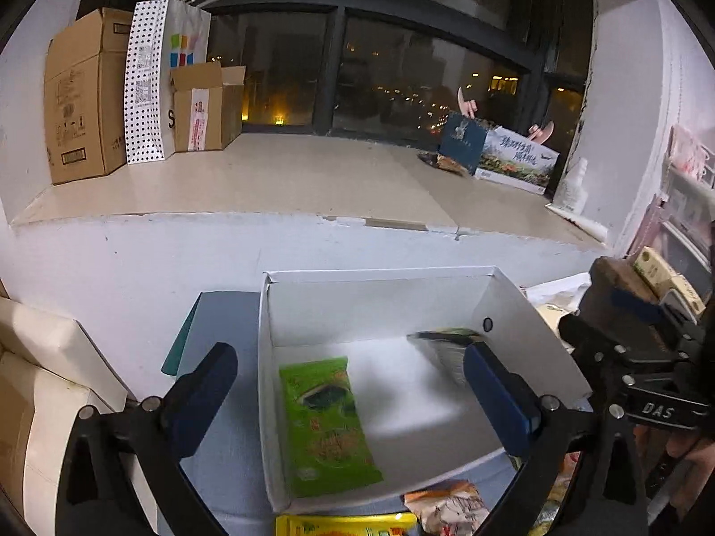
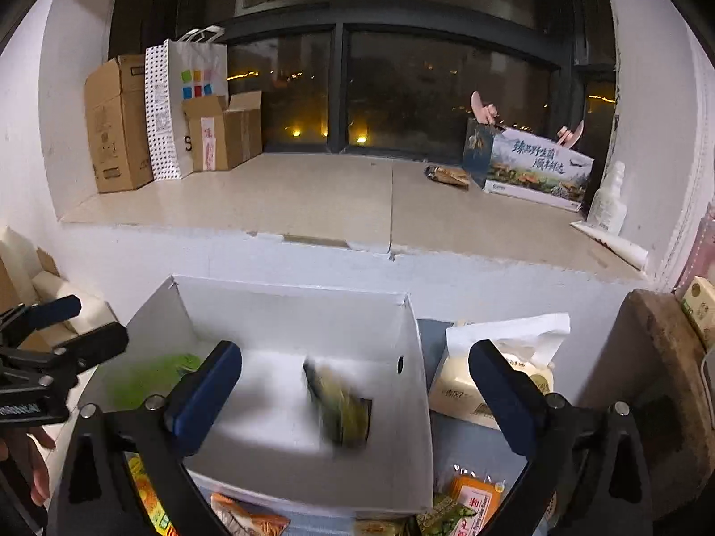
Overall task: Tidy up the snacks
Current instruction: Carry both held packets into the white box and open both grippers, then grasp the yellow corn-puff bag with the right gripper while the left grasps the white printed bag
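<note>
A white open box sits in front of me. A green snack packet lies flat on its left side; it shows as a green blur in the right wrist view. A dark green-yellow packet is blurred in the box's right half, apart from any finger; it shows in the left wrist view too. My left gripper is open and empty over the box's near part. My right gripper is open and empty above the box. More packets lie in front: yellow, orange.
A tissue pack stands right of the box. A wide windowsill behind holds cardboard boxes, a dotted paper bag and a printed carton. A brown block stands at the right. Cream cushions lie left.
</note>
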A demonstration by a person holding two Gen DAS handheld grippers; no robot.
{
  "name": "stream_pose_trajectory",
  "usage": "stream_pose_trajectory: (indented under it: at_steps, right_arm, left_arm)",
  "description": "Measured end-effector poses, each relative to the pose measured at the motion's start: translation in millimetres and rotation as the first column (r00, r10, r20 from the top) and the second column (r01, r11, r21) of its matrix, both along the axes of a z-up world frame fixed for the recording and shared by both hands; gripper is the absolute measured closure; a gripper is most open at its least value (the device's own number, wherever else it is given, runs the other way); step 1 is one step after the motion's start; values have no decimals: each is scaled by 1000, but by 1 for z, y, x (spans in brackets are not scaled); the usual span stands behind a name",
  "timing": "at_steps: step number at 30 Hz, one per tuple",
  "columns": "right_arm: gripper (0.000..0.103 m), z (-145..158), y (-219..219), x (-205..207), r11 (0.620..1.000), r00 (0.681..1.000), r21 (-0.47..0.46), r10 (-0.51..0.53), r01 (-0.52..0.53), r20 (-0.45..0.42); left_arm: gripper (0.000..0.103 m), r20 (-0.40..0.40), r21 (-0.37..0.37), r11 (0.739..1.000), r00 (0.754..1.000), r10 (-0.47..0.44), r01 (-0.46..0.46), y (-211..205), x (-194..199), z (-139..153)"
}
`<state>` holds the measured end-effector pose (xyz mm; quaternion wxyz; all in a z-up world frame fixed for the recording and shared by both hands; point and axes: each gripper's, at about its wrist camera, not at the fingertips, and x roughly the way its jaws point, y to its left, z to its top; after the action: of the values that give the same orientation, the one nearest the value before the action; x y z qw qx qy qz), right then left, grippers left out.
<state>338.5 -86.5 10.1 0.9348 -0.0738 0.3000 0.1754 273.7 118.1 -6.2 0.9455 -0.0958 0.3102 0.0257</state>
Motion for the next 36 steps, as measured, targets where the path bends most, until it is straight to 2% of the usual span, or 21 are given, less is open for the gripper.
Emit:
stream_pose_trajectory:
  at_steps: [5, 9, 13, 15, 19, 24, 29, 33, 36]
  right_arm:
    - [0, 1, -9, -20, 999, 998, 33, 40, -38, -39]
    - [0, 10, -32, -58, 988, 994, 125, 98, -92, -41]
    - [0, 13, -63, -108, 967, 989, 219, 142, -133, -28]
    - [0, 10, -79, -134, 956, 988, 255, 156, -148, -11]
    - [0, -14, -109, -190, 957, 990, 259, 142, -133, -15]
    - [0, -66, -132, -224, 954, 982, 293, 116, -68, -150]
    - [0, -101, -137, -214, 940, 960, 342, 89, 7, -264]
    - [0, -127, -131, -180, 912, 908, 406, 115, 65, -404]
    - [0, -146, -118, -158, 913, 874, 390, 89, 120, -477]
  left_arm:
    - [0, 29, 31, 999, 999, -18, 17, -4, -40, 16]
    - [0, 58, 20, 997, 995, -78, 77, -16, -93, 26]
    - [0, 70, 46, 993, 991, -112, 109, -35, -149, 20]
    - [0, 68, 10, 991, 988, -136, 136, -42, -175, 10]
    - [0, 42, -31, 987, 987, -155, 156, -55, -218, -14]
    - [0, 31, -80, 983, 986, -163, 165, -66, -251, -32]
    - [0, 32, -73, 981, 984, -175, 177, -76, -257, -37]
    - [0, 31, -61, 982, 984, -176, 177, -80, -255, -38]
    - [0, 33, -67, 981, 983, -180, 182, -79, -253, -38]
